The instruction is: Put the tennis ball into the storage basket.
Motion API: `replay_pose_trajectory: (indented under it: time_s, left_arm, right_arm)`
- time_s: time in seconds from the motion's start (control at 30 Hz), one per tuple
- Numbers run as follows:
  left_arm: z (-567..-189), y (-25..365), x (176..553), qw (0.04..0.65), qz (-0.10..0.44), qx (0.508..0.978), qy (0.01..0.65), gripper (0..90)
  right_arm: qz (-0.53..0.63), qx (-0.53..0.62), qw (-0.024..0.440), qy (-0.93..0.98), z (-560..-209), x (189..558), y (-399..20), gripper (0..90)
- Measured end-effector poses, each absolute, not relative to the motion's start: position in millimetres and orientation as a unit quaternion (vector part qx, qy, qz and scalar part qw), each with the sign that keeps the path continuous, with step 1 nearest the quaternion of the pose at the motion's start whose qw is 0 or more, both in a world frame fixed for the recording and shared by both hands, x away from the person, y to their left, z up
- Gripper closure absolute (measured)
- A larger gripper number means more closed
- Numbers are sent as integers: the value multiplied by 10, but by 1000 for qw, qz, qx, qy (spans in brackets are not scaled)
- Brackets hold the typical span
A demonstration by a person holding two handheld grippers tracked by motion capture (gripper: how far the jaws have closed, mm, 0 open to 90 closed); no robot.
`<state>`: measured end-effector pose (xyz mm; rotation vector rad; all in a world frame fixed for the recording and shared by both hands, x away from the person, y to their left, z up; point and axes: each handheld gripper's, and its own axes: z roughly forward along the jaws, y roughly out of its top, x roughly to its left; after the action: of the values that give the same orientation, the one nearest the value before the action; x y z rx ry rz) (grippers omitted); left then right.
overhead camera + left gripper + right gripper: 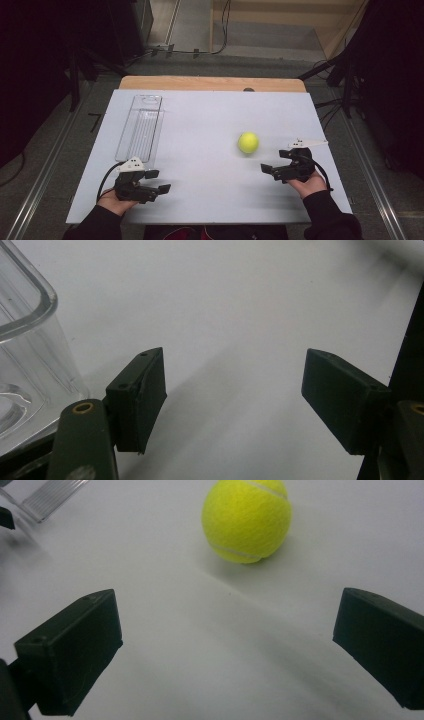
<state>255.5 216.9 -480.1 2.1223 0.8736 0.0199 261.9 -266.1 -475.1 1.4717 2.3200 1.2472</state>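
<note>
Yellow tennis ball (246, 520) shows no readable brand; both hand-held grippers, left (234, 395) and right (227, 650), gape released; clear tray (25, 355) is cut off.

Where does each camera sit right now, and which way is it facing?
High view: above the person's side, looking forward and down on the white table; both hands, left gripper and right gripper show.
Left gripper view: rides the left gripper, facing bare table beside the clear tray; open jaws show.
Right gripper view: faces the tennis ball; open jaws show.
Shared: ball and tray appear in the high view too.
</note>
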Motion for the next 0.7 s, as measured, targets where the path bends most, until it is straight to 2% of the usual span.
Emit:
replay_pose_trajectory:
  time_s: [0.7]
  left_arm:
    - [-4804, 2166, 2548, 411, 8, 843, 346, 262]
  right_arm:
    - [399, 469, 86, 783, -4468, 2863, -2510, 0]
